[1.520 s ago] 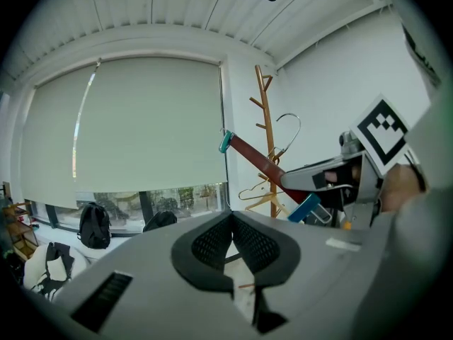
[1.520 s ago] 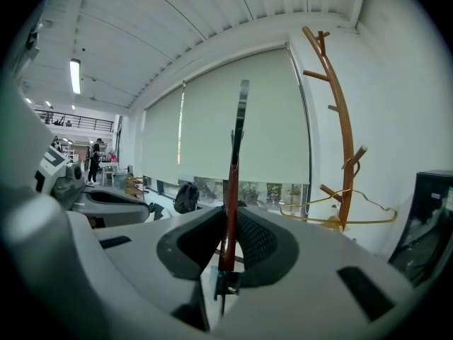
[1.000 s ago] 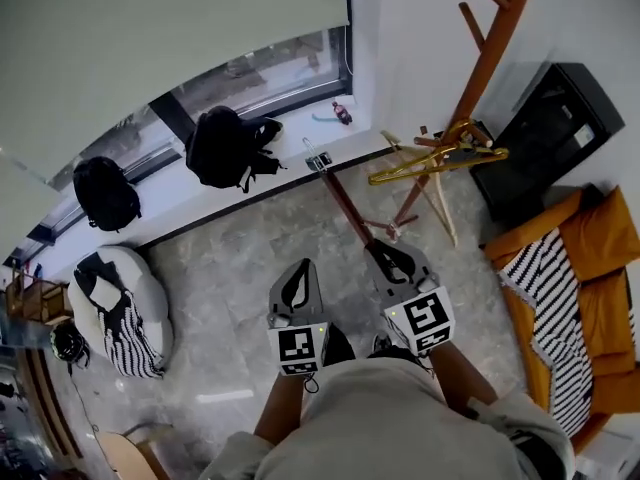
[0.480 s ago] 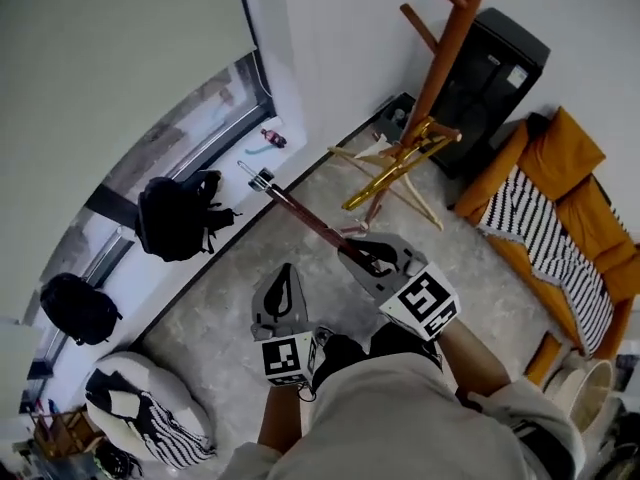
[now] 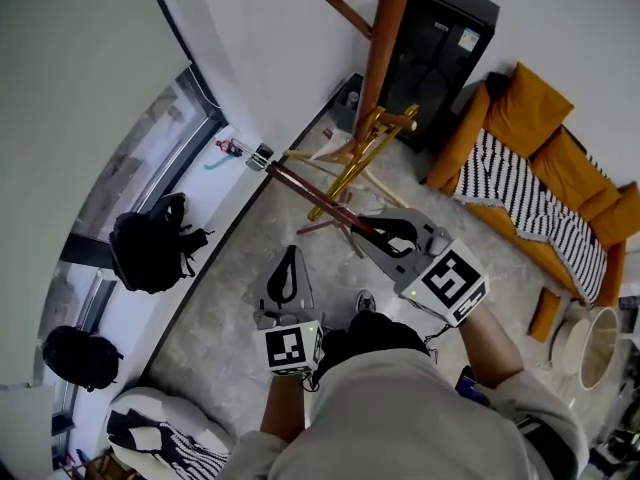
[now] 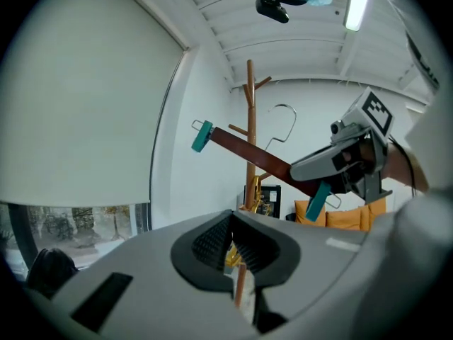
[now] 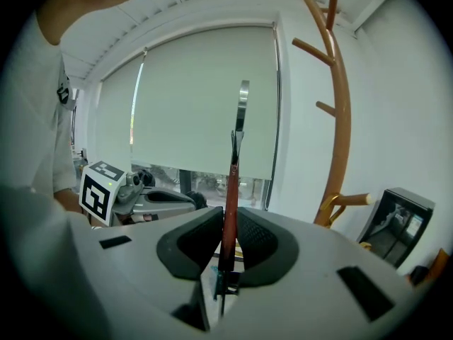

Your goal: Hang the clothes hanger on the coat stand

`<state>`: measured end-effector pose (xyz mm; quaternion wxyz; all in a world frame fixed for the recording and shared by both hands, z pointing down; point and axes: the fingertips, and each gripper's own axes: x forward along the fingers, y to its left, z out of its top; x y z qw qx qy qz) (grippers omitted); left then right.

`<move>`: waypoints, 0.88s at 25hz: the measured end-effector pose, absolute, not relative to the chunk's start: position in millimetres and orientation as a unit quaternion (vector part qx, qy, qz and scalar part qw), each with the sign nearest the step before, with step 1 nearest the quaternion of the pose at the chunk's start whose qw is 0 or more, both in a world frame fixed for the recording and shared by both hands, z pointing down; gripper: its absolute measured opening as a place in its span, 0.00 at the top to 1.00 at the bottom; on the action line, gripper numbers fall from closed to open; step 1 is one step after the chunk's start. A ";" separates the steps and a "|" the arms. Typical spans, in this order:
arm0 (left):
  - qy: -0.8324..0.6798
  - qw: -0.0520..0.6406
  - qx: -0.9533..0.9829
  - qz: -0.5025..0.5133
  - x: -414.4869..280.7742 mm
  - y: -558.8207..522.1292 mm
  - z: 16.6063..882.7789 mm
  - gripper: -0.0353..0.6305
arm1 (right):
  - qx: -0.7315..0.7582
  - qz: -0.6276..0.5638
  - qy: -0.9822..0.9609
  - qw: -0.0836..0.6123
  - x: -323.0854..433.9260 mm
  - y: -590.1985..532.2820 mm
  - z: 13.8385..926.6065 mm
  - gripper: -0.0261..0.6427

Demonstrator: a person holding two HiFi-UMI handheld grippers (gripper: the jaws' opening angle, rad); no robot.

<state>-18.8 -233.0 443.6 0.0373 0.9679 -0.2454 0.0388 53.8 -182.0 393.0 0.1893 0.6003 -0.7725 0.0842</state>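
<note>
A dark red wooden clothes hanger (image 5: 300, 190) with teal clips and a metal hook is clamped in my right gripper (image 5: 372, 236), which is shut on its bar. The bar slants up and to the left, away from the gripper. In the right gripper view the hanger (image 7: 230, 204) stands upright between the pads. The orange-brown wooden coat stand (image 5: 385, 38) rises just beyond it, right of the hanger (image 7: 341, 119). A golden hanger (image 5: 355, 158) hangs low on the stand. My left gripper (image 5: 288, 273) is held lower left, shut and holding nothing.
A black cabinet (image 5: 440, 28) stands behind the stand against the wall. An orange sofa (image 5: 530, 118) with a striped cloth lies at the right, a pale basket (image 5: 590, 343) beside it. Two black backpacks (image 5: 150, 243) sit on the window ledge at the left.
The view has swung right, so the coat stand now sits nearer and more central. My right gripper has carried the hanger closer to the stand. The left gripper stays low.
</note>
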 end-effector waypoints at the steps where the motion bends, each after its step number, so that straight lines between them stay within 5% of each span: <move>1: -0.242 0.033 0.969 0.041 -12.4 -232.6 443.1 0.93 | 0.600 0.082 -0.773 0.191 58.4 -181.7 391.7 0.88; 22: -0.245 -0.025 0.969 0.025 67.7 -252.9 390.8 0.93 | 0.602 0.055 -0.774 0.186 151.0 -205.7 324.4 0.88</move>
